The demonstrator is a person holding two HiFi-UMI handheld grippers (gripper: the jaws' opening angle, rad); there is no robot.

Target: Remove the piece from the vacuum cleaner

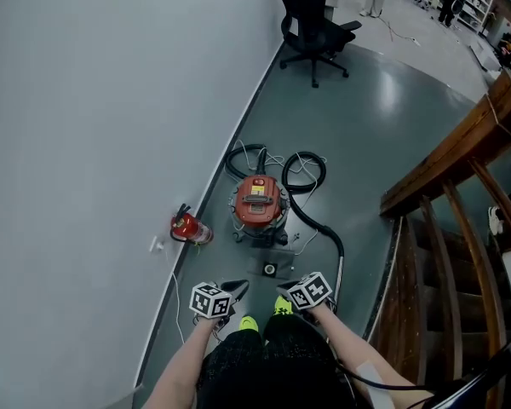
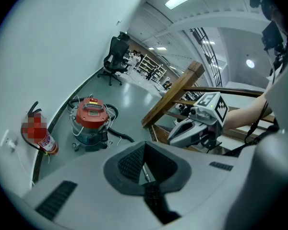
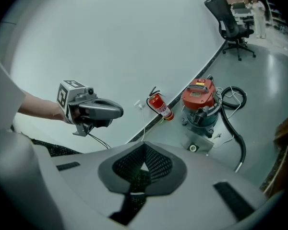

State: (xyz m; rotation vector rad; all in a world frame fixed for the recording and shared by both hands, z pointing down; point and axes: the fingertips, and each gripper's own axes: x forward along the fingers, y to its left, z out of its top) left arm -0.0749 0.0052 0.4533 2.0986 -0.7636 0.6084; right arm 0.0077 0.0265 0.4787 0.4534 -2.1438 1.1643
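Note:
The vacuum cleaner [image 1: 257,204] has a red top and a clear drum and stands on the grey floor by the wall. Its black hose [image 1: 311,201] loops round to the right and ends in a metal tube [image 1: 337,273]. A small flat piece with a round hole [image 1: 269,269] lies on the floor just in front of the vacuum cleaner. Both grippers hover well short of the machine, above the person's feet. The left gripper [image 1: 238,289] is shut and empty, and so is the right gripper [image 1: 286,295]. In the gripper views the vacuum cleaner [image 2: 91,116] [image 3: 201,99] stands beyond the closed jaws.
A red fire extinguisher [image 1: 187,227] leans against the wall left of the vacuum cleaner. A wooden stair railing [image 1: 443,164] runs along the right. A black office chair [image 1: 313,24] stands far back. Thin cables trail around the machine.

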